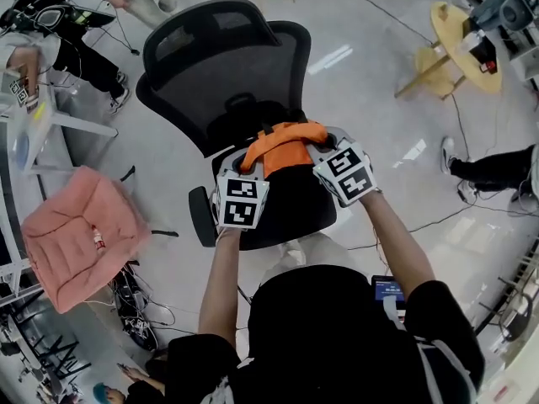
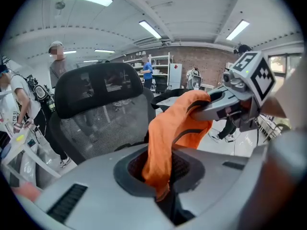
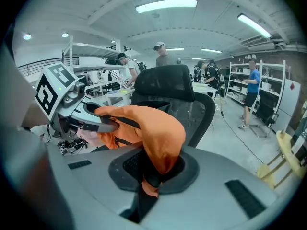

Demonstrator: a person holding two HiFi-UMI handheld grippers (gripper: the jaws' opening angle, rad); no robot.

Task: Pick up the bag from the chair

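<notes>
Two grey hand-held tongs are holding one orange fabric bag [image 1: 282, 146] with dark straps between them, above the seat of a black mesh office chair [image 1: 215, 66]. The left tongs [image 1: 249, 162] are gripping the left end of the bag. In the left gripper view their jaws are standing almost together, and a fold of the orange cloth is being pinched between them. The right tongs [image 1: 317, 153] are doing the same at the right end. In the right gripper view the cloth and one dark strap are being squeezed between jaws that are nearly shut. The bag is hanging stretched from one pair of tongs to the other, in front of the backrest of the chair. Whether its underside is touching the seat, I cannot tell. Both forearms of the person are reaching forward from the near edge of the head view.

On the floor at the left, well apart from the chair, a pink quilted cushion [image 1: 72, 238] is lying. At the far right a pale wooden round-topped stool [image 1: 455, 45] is standing tilted. Some people are standing behind the chair in both gripper views.
</notes>
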